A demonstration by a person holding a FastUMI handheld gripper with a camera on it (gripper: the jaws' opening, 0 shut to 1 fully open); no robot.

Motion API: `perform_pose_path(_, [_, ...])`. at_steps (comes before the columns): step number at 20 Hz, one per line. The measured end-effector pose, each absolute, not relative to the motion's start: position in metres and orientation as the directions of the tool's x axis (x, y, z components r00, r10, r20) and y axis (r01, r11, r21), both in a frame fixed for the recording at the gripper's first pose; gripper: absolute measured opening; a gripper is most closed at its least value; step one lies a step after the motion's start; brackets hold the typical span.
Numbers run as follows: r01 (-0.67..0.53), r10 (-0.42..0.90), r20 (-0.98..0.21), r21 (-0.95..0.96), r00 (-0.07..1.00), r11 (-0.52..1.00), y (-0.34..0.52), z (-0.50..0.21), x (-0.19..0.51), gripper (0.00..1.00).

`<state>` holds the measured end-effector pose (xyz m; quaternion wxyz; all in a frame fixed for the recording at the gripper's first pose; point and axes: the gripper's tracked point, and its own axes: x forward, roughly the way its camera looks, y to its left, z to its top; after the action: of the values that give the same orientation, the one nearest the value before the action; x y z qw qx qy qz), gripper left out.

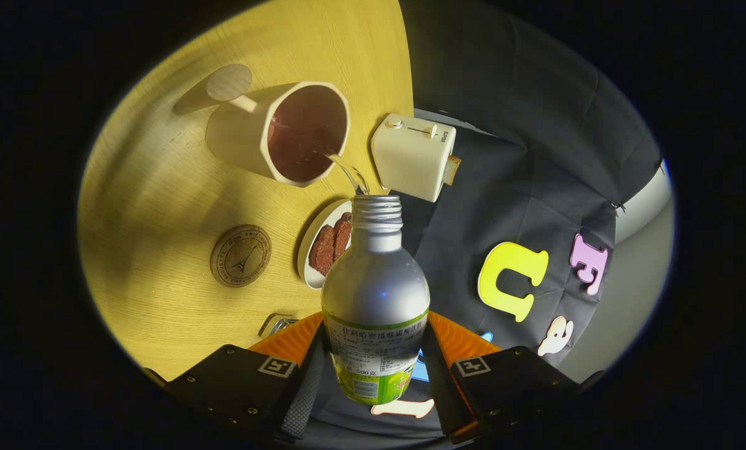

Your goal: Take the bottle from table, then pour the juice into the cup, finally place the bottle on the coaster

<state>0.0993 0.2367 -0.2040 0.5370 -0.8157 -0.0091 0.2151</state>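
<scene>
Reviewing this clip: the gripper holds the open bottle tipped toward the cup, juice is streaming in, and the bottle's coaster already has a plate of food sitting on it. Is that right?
Not quite. In the gripper view the coaster is bare; the plate of food sits on the table beside it. The rest holds: the gripper is shut on the open bottle, tipped toward the cup, juice streaming in.

claw (373, 381) clamps the tilted bottle (376, 287), juice (348, 172) streaming into the cup (285, 134).
</scene>
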Motion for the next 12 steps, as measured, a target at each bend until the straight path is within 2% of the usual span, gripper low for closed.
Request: perform_pose_path(12, [-0.183, 0.261, -0.342, -0.854, 0.903, -0.487, 0.2418, -0.1989, 0.1056, 0.77])
